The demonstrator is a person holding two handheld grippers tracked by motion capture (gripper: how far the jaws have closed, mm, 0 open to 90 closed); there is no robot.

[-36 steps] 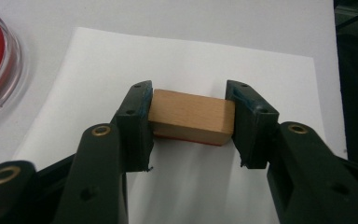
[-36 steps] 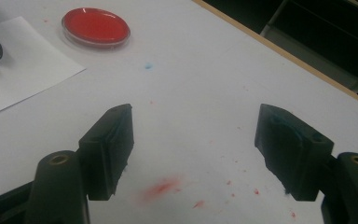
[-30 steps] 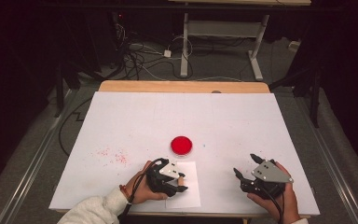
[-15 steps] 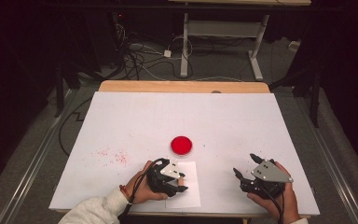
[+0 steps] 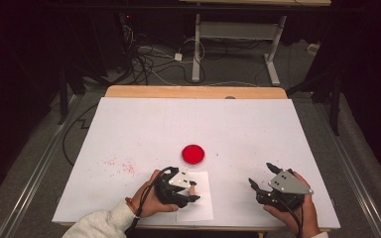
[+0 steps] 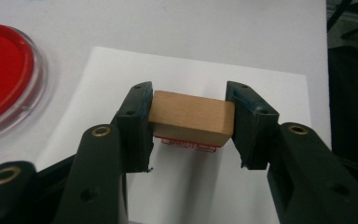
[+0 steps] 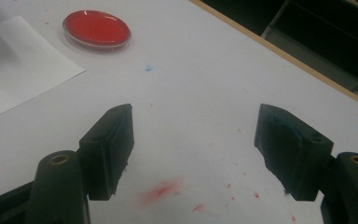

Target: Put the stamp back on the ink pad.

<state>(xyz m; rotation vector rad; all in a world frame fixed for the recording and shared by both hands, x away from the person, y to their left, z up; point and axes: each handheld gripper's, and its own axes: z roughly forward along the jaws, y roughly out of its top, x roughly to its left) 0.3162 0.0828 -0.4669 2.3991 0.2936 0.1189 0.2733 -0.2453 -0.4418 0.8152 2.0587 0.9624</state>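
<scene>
- ink pad (image 5: 193,154) on the table (image 5: 258,129), just behind the paper sheet (image 5: 198,208)
- wooden stamp (image 6: 191,116) over the sheet
- right gripper (image 5: 264,177) right of the sheet

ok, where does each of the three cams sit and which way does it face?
High view: fixed above the person's side, looking forward and down on the table; both hands, left gripper and right gripper enter at the bottom.
Left gripper view: rides the left gripper, looks along its jaws shut on the wooden stamp over the paper sheet.
Right gripper view: rides the right gripper, jaws apart, faces across the table.
Shared: the red ink pad appears in all three views.
</scene>
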